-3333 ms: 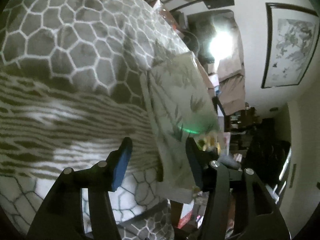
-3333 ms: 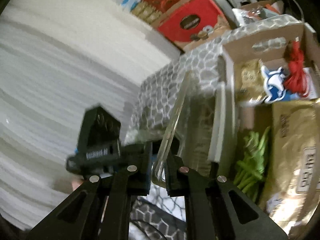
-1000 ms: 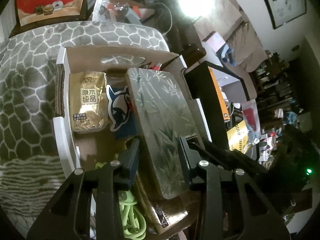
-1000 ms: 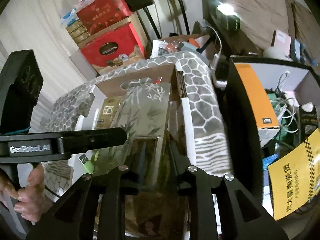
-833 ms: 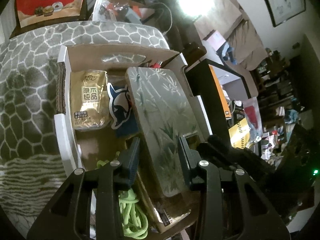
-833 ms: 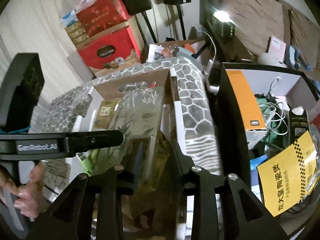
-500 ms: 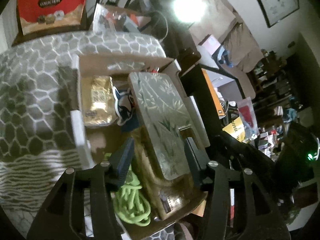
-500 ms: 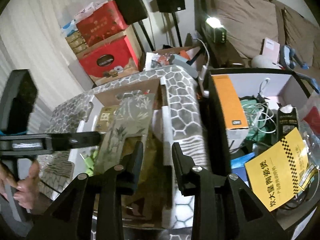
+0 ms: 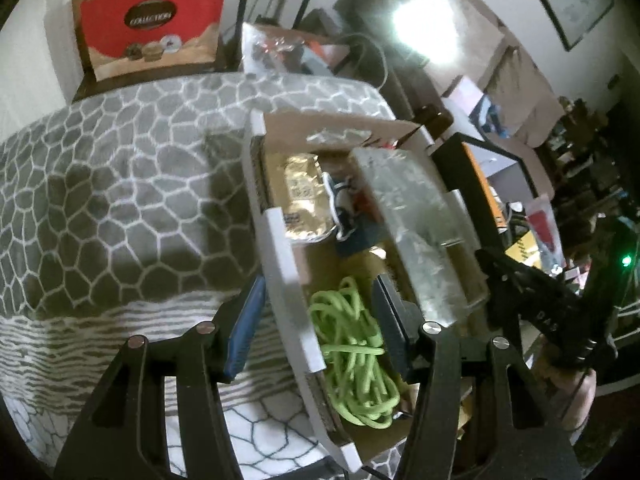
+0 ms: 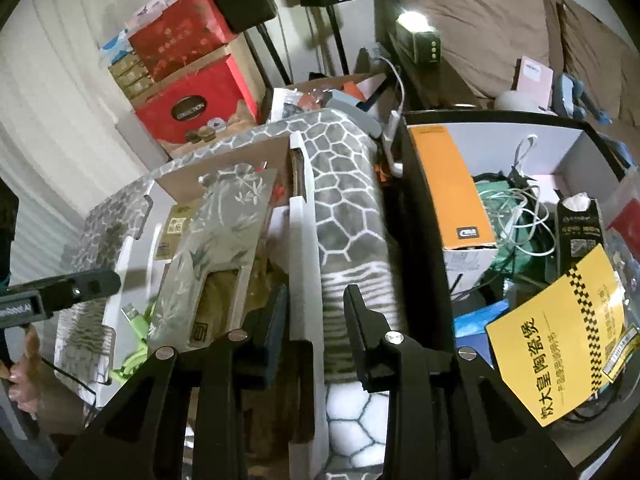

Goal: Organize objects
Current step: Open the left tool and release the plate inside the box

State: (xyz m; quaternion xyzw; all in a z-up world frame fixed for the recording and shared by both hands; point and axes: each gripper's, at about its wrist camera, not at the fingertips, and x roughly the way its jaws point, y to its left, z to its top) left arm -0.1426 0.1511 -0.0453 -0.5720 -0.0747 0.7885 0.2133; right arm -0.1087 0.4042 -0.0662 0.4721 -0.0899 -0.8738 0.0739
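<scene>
Both wrist views above box (image 9: 276, 236)

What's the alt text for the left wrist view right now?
The open left gripper hovers over a cardboard box on a grey patterned blanket. In the box: a bamboo-print flat box, a green cord and a gold packet. The right gripper shows at the right edge.

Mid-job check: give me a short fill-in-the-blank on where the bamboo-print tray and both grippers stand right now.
1. The flat grey bamboo-print tray lies inside the open ____ box.
2. The coiled rope near the box's close end is bright ____.
3. The left gripper and the right gripper both have their jaws ____, holding nothing.
4. The box sits on a grey blanket with a ____ pattern.

Missing words: cardboard; green; open; honeycomb
</scene>
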